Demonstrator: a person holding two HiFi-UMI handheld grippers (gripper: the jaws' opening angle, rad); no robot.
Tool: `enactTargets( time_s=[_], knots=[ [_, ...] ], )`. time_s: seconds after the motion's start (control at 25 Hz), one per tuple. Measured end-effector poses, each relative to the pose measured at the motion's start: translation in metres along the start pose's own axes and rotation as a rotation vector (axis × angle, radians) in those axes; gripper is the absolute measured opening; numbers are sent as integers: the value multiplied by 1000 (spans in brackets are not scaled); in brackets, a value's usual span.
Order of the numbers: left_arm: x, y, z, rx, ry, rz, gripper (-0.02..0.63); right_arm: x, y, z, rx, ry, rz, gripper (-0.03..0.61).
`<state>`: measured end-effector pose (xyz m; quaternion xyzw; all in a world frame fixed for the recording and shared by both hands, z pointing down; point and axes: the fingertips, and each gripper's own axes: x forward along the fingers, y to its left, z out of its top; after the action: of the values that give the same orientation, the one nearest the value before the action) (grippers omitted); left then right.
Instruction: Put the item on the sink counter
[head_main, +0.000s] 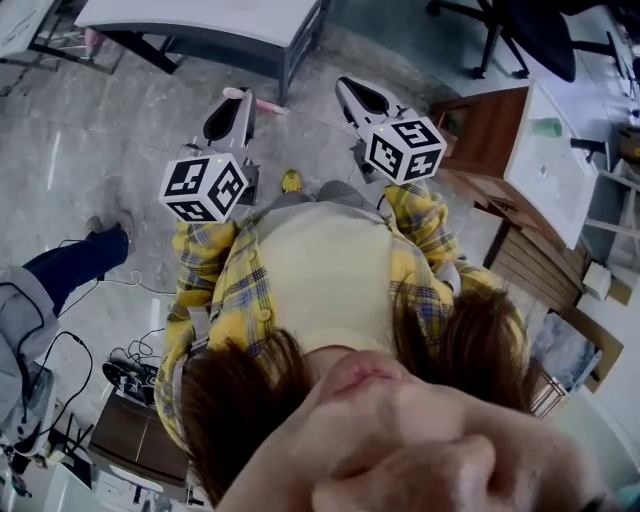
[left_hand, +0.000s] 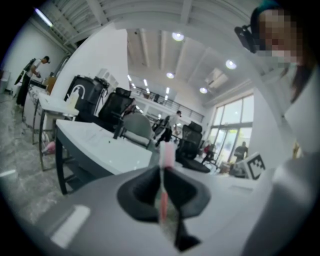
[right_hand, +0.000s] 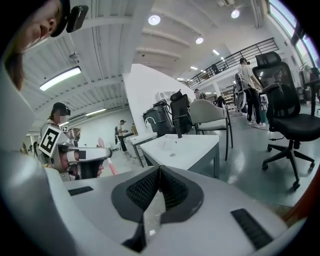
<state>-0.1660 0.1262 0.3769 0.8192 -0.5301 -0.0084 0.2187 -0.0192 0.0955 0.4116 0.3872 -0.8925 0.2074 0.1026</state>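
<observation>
Head view: looks steeply down past a yellow plaid shirt (head_main: 215, 290) onto both grippers, held out over the floor.
Floor: grey, marbled and glossy (head_main: 90, 150); cables (head_main: 130, 370) lie on it at lower left.
Room: a large open office with ceiling lights. A grey table (head_main: 200, 18) stands ahead of the grippers, a black chair (head_main: 520, 30) at upper right, and a second person's blue trouser leg (head_main: 70, 262) at left.
Sink counter: a white top (head_main: 572, 200) on a wooden cabinet (head_main: 490, 125), off to the right of the right gripper and well apart from both grippers.
Basin: a shallow dip (head_main: 545, 175) in the white top; too small to tell what lies in it. A small green thing (head_main: 547, 127) stands at the top's far end.
Item: a thin pink-and-white stick (head_main: 258, 102), up in the air over the floor and well apart from the sink counter.
Left gripper: its jaws (head_main: 238, 97) are clamped on the item. In the left gripper view the stick runs upright between the two black pads, and its pale end stands out past the tips. In the head view that end pokes out toward the right gripper.
Right gripper: its jaws (head_main: 350, 90) are closed, pad against pad, with nothing between them; it is near the left gripper but apart from the item.
</observation>
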Motion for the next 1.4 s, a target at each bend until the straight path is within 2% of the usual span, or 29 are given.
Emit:
enactTargets(
  time_s=[0.4, 0.92, 1.2, 1.4],
  knots=[
    [28, 19, 24, 5, -12, -13, 23, 26, -21, 28, -22, -24, -22, 14],
    [121, 36, 57, 23, -18, 71, 23, 87, -88, 69, -41, -13, 90, 14],
    [189, 34, 70, 15, -3, 106, 23, 111, -146, 94, -30, -4, 136, 15],
    [199, 37, 90, 29, -23, 133, 23, 119, -152, 112, -43, -12, 163, 15]
  ],
)
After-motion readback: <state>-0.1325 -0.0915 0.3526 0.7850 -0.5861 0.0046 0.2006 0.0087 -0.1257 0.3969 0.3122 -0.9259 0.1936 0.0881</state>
